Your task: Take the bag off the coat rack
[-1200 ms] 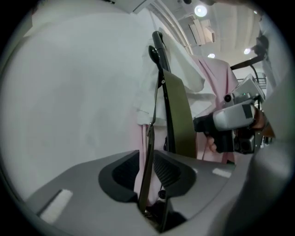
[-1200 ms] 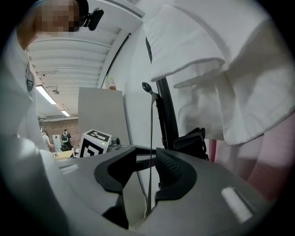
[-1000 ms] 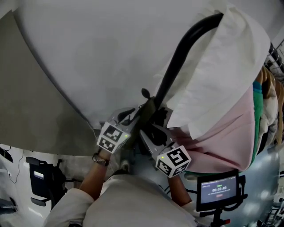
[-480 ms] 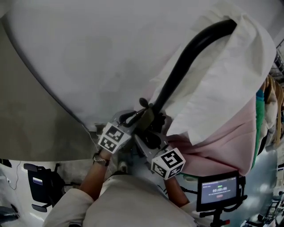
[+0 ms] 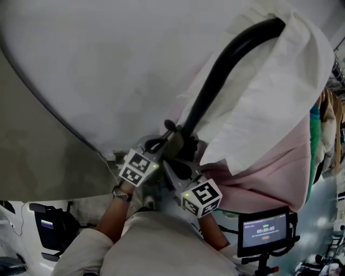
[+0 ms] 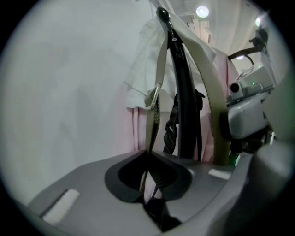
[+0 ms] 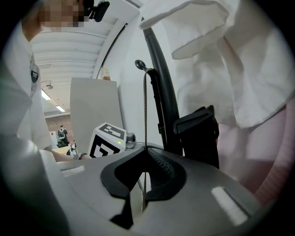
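Note:
The bag's beige strap (image 6: 156, 99) hangs from a knobbed hook (image 6: 162, 12) on the black coat rack pole (image 5: 215, 81). My left gripper (image 6: 148, 154) has just been closing and is shut on this strap, which runs up from between the jaws. A second beige strap (image 6: 209, 87) hangs to its right. My right gripper (image 7: 145, 150) has also just closed, shut on a strap (image 7: 145, 110) seen edge-on below the hook (image 7: 139, 64). In the head view both grippers, left (image 5: 157, 146) and right (image 5: 180, 161), meet at the strap (image 5: 175, 144). The bag's body is hidden.
A white garment (image 5: 269, 91) and a pink one (image 5: 275, 172) hang on the rack, right of the pole. A black buckled strap (image 7: 198, 131) hangs close by the right gripper. A white wall (image 5: 108, 70) is behind. A timer screen (image 5: 264, 229) stands at lower right.
Both grippers have drawn closer together at the hook and their jaws have shut on the bag's straps. The left one moved slightly toward the pole.

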Demonstrator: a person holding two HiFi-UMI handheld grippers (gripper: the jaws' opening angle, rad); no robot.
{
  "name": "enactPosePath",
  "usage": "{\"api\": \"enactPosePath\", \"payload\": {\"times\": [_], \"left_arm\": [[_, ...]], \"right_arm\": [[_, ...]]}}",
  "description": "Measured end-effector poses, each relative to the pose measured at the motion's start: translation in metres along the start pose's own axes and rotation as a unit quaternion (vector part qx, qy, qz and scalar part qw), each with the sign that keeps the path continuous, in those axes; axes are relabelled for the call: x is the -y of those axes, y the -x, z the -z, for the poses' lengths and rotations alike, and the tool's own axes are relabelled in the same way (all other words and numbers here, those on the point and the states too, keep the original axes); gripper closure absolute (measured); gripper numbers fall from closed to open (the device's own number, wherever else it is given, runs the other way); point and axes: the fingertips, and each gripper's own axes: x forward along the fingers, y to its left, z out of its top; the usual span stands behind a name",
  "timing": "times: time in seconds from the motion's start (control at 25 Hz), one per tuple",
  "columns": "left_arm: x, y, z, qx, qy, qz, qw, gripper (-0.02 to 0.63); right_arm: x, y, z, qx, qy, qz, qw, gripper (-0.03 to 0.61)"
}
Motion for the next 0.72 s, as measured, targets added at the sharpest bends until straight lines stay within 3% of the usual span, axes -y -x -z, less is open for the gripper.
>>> {"api": "enactPosePath", "payload": {"times": [0.12, 0.4, 0.72], "left_arm": [[-0.003, 0.002, -0.002, -0.01, -0.003, -0.011, 0.9999, 0.598], [-0.012, 0.011, -0.002, -0.003, 0.037, -0.03, 0.9989, 0.6], [-0.015, 0.023, -0.016, 0.007, 0.038, -0.042, 0.9984, 0.6]], "right_arm": [[-0.003, 0.0, -0.003, -0.002, 0.006, -0.007, 1.0, 0.571], [-0.01, 0.01, -0.019, 0.033, -0.018, -0.036, 0.999, 0.571], [-0.01, 0.016, -0.036, 0.053, -0.018, -0.043, 0.998, 0.571]]}}
